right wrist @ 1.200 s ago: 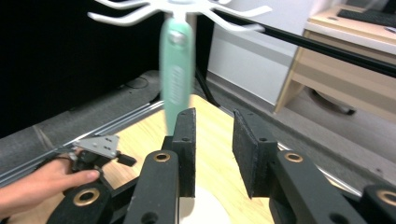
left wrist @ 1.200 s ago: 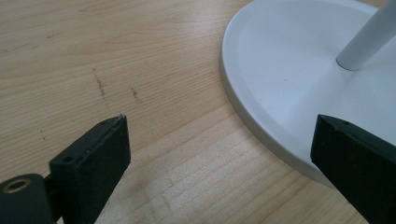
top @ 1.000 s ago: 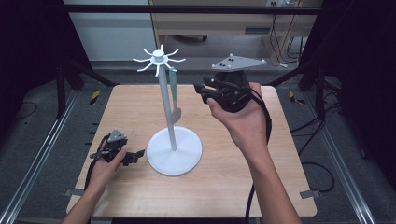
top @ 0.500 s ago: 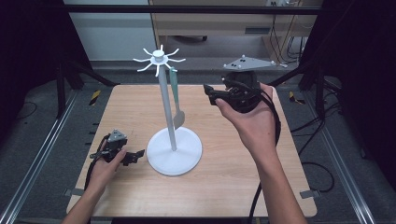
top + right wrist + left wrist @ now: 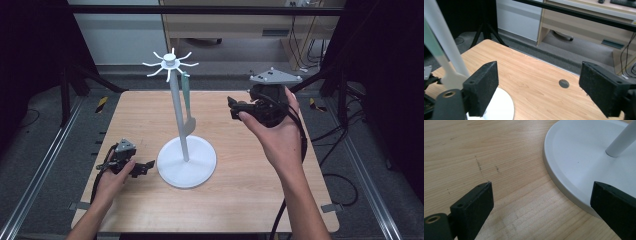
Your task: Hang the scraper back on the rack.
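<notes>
right tool (image 5: 234,107): jaws just opened wide, empty, beside spatula (image 5: 187,117) on stand (image 5: 186,160) | left tool (image 5: 145,167): open, empty, on table (image 5: 240,190)

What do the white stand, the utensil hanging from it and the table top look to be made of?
White stand: likely painted metal or plastic, smooth matte, uniform white. Hanging utensil: apparently plastic, pale green handle, whitish blade. Table top: light wood or laminate, visible grain and plank joints.

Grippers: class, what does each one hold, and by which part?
Nothing: the left gripper and right gripper both stand open and empty; the spatula hangs from the stand.
</notes>
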Action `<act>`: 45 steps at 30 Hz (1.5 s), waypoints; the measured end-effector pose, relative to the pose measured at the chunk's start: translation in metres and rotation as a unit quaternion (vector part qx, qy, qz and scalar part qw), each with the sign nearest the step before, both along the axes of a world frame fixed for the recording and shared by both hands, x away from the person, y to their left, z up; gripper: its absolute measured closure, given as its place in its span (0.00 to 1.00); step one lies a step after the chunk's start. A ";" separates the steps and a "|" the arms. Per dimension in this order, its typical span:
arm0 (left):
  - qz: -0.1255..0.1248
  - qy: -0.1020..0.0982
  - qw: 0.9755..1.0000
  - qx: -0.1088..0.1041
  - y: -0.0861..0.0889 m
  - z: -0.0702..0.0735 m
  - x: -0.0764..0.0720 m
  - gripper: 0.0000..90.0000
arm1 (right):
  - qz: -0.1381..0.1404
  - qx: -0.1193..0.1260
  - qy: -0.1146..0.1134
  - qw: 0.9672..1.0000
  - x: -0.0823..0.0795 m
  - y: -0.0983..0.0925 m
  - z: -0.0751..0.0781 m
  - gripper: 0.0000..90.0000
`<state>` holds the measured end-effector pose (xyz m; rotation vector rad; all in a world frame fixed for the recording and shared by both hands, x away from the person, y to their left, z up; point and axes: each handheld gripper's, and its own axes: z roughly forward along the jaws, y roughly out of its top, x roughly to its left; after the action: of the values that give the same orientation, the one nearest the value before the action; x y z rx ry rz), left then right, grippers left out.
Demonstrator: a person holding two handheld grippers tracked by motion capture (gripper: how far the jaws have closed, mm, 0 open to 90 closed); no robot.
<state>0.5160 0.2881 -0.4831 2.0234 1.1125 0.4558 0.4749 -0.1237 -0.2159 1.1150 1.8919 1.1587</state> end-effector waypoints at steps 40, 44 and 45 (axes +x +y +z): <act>-0.001 -0.002 1.000 0.002 -0.001 0.000 -0.001 0.05 | -0.026 -0.032 0.058 0.997 -0.018 -0.033 -0.104 0.09; -0.001 -0.002 1.000 0.004 -0.001 0.000 -0.001 0.05 | -0.024 -0.028 0.069 0.997 -0.018 -0.033 -0.119 0.08; -0.001 -0.003 1.000 0.003 -0.001 0.000 -0.001 0.05 | -0.024 -0.029 0.073 0.997 -0.018 -0.033 -0.123 0.08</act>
<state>0.5154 0.2867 -0.4831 2.0276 1.1069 0.4647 0.4568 -0.1569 -0.3392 1.2350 1.9836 1.0151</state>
